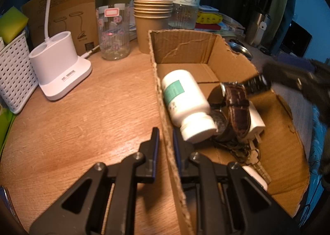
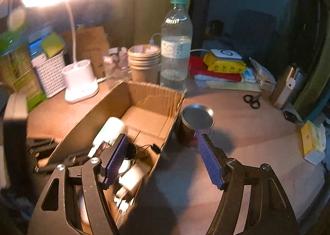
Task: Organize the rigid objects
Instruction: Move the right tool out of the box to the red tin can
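An open cardboard box (image 1: 181,47) sits on the wooden table. Inside lie a white pill bottle (image 1: 185,103), a brown-strap watch (image 1: 237,109), a white charger plug (image 1: 255,121) and tangled keys or cables. My left gripper (image 1: 166,134) is shut on the box's left wall (image 1: 165,115), one finger on each side. My right gripper (image 2: 163,142) is open and empty, straddling the box's right wall (image 2: 165,142), above the contents. It shows blurred in the left wrist view (image 1: 288,78). The pill bottle (image 2: 109,132) also shows in the right wrist view.
A round metal tin (image 2: 196,121) stands right of the box. Behind it are a water bottle (image 2: 175,49), stacked paper cups (image 2: 144,60), a glass jar (image 1: 113,33), a white lamp base (image 1: 59,66), a white basket (image 1: 14,74), scissors (image 2: 251,101) and a steel flask (image 2: 286,86).
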